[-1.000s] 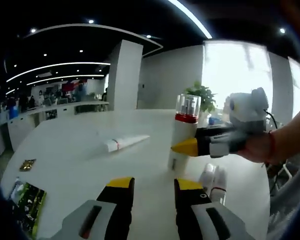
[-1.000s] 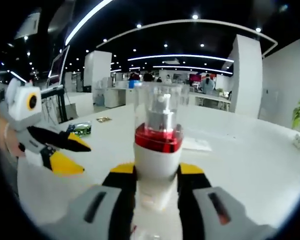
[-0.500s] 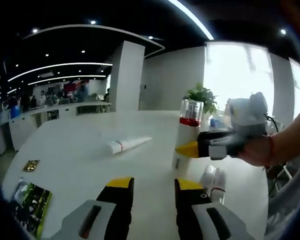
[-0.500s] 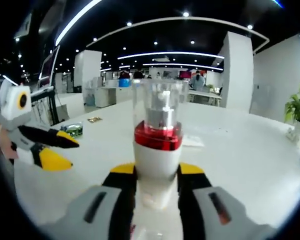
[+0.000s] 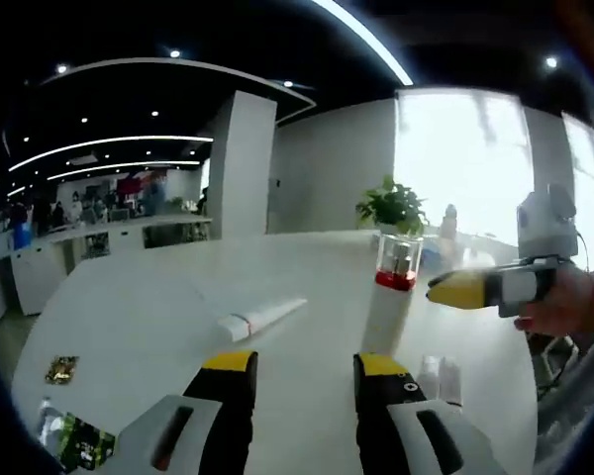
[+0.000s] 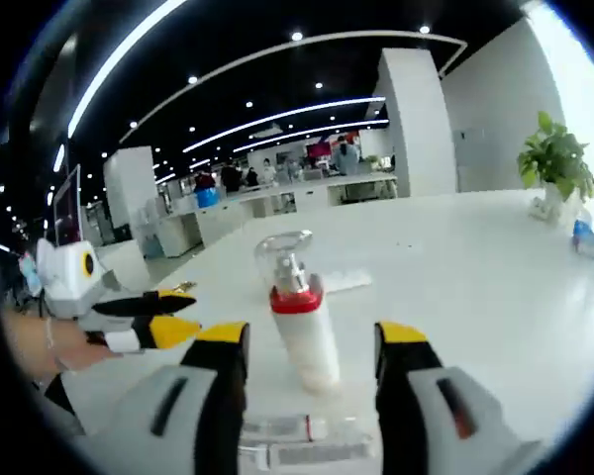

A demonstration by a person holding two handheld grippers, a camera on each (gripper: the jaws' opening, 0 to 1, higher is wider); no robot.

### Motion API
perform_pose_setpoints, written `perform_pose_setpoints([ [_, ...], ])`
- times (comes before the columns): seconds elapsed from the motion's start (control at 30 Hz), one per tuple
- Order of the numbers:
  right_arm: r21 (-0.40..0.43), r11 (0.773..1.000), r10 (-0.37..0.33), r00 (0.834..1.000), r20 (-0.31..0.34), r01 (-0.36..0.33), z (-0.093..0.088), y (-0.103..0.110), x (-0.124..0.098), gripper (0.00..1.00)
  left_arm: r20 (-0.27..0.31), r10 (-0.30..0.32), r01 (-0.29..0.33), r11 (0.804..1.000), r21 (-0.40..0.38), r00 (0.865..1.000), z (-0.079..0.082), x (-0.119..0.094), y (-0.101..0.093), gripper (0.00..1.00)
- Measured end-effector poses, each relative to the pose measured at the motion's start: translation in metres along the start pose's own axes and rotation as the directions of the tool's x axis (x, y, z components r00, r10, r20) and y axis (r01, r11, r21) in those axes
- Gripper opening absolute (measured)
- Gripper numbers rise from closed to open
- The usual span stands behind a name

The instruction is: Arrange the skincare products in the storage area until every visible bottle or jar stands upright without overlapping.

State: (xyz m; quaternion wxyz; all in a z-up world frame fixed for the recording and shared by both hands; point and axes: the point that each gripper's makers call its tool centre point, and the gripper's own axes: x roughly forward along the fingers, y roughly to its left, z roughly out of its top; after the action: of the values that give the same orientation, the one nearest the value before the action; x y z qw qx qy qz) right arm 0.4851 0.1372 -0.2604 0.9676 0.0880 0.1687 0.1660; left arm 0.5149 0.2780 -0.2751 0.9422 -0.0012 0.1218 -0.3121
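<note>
upright pump bottle (image 6: 299, 322), tube (image 5: 260, 319) lying, right tongs (image 6: 308, 348) open

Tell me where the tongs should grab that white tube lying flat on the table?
Probably around the middle of the white tube. It lies flat on the white table, wide cap end near the left tongs, thin end pointing away. Come down from above, one jaw on each long side, since the tapered tip would likely slip.

The right claw (image 6: 307, 346) has let go of the pump bottle (image 6: 299, 322) and drawn back, jaws now spread; the bottle stands free and upright on the worktop (image 6: 495, 277).
</note>
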Motion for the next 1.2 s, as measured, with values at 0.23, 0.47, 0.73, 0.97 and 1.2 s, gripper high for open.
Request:
perform_pose_setpoints([
  [0.23,-0.048,0.998,-0.026,0.996,0.091,0.03,0.022,0.016,-0.018,0.52,-0.007,-0.006,0.006,0.998,0.069,1.0,0.025,0.028,0.022,0.41],
  [0.47,-0.357,0.933,0.009,0.99,0.139,0.042,0.027,0.028,-0.014,0.51,-0.247,-0.021,0.074,0.975,0.208,0.969,0.001,0.066,0.062,0.45],
  [0.73,-0.485,0.874,0.046,0.986,0.159,0.037,0.028,0.031,-0.015,0.5,-0.419,-0.077,0.181,0.96,0.213,0.904,-0.016,0.129,0.079,0.43],
  [0.97,-0.481,0.876,0.062,0.984,0.164,0.025,0.03,0.033,-0.018,0.49,-0.503,-0.083,0.215,0.954,0.21,0.86,-0.044,0.162,0.096,0.41],
  [1.2,-0.39,0.92,0.09,0.988,0.128,-0.033,0.024,0.036,-0.013,0.46,-0.566,-0.068,0.25,0.936,0.25,0.821,-0.064,0.163,0.104,0.4],
])
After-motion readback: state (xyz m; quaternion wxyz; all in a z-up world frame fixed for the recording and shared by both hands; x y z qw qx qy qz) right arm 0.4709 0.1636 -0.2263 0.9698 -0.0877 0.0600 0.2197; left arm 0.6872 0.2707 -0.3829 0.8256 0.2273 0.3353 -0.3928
